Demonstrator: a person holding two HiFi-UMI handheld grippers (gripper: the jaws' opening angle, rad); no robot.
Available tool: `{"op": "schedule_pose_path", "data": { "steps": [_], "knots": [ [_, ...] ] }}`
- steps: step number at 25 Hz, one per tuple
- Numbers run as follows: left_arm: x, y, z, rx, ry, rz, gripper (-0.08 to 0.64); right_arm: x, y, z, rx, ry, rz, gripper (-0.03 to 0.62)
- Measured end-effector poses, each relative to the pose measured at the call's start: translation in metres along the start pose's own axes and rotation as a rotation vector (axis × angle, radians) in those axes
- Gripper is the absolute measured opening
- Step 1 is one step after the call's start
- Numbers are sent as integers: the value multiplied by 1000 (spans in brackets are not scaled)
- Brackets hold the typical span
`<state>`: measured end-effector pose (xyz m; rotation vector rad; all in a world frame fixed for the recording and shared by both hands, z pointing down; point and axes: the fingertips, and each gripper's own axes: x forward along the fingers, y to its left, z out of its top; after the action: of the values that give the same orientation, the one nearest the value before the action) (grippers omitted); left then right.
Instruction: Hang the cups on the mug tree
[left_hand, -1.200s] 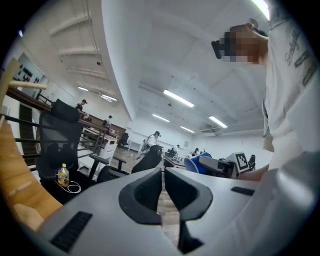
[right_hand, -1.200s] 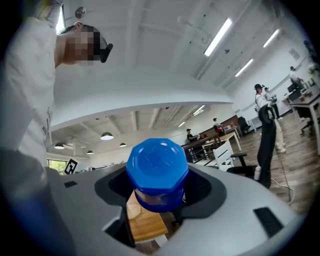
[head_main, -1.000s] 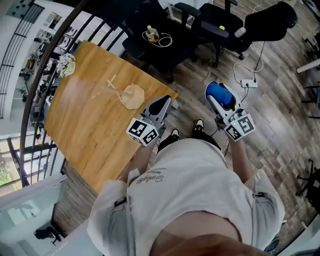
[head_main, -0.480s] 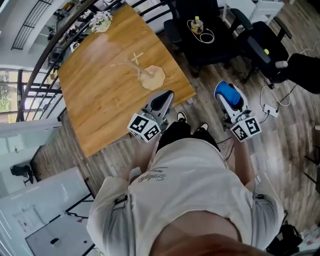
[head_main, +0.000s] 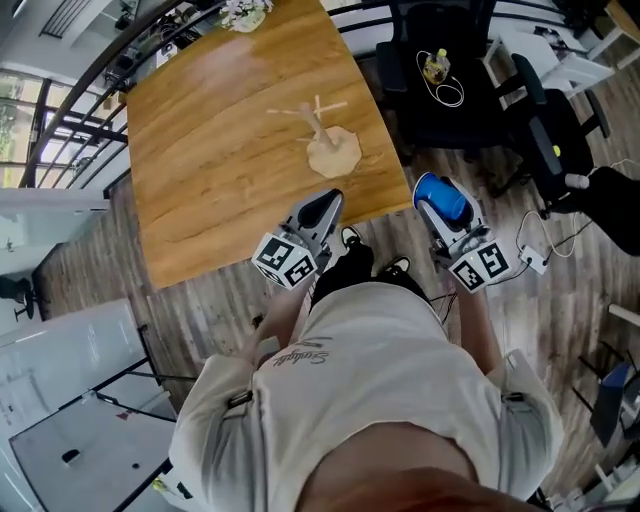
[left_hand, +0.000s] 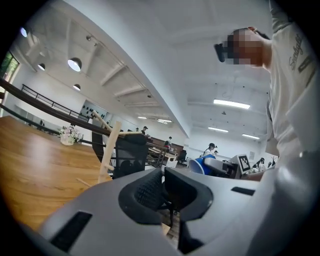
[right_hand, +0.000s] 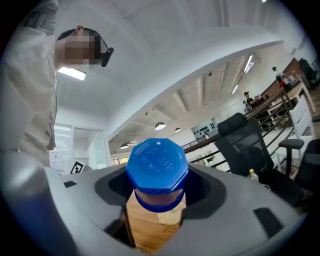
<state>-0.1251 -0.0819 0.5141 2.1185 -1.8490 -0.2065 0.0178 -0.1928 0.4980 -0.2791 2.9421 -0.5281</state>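
Note:
A wooden mug tree (head_main: 325, 135) stands on the wooden table (head_main: 220, 160) near its right edge, with bare pegs. My right gripper (head_main: 436, 203) is off the table's right edge, shut on a blue cup (head_main: 441, 196). In the right gripper view the cup's eight-sided bottom (right_hand: 156, 167) fills the space between the jaws of that gripper (right_hand: 156, 192). My left gripper (head_main: 322, 207) hangs over the table's near edge, shut and holding nothing. In the left gripper view the left gripper (left_hand: 162, 189) points past the mug tree (left_hand: 109, 150), and the blue cup (left_hand: 200, 164) shows at the right.
Black office chairs (head_main: 440, 90) stand behind the table's right side, one with a bottle (head_main: 436, 66) and a cable on its seat. A power strip (head_main: 530, 258) lies on the wood floor. A flower vase (head_main: 245, 12) sits at the table's far corner by a railing (head_main: 80, 110).
The view has swung so that the table and mug tree now lie straight ahead and closer. Both grippers keep their places before the body, with the cup still held.

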Motion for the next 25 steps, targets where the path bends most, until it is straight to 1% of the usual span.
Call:
{"op": "schedule_pose_path", "data": {
  "steps": [5,8,12,14,17,19,21,25],
  "knots": [
    [-14,45,20,-10,-48,42,28,53,16,-3,-24,41,43,270],
    [-22,76,27,-25,-69,70,28,81,20,-2,-42,53,54,270],
    [-30,109,39,-2,-109,105,28,118,17,-6,-64,86,81,270],
    [-31,120,42,15,-121,105,28,130,16,-6,-79,99,82,270],
    [-32,132,43,38,-122,89,28,142,16,-11,-84,106,54,270],
    [-37,139,45,25,-133,88,28,150,19,-17,-72,115,51,270],
    [-43,146,49,18,-148,100,28,160,22,-22,-73,133,68,270],
    [-45,155,49,-2,-160,147,28,172,16,-24,-76,159,99,270]
  ]
}}
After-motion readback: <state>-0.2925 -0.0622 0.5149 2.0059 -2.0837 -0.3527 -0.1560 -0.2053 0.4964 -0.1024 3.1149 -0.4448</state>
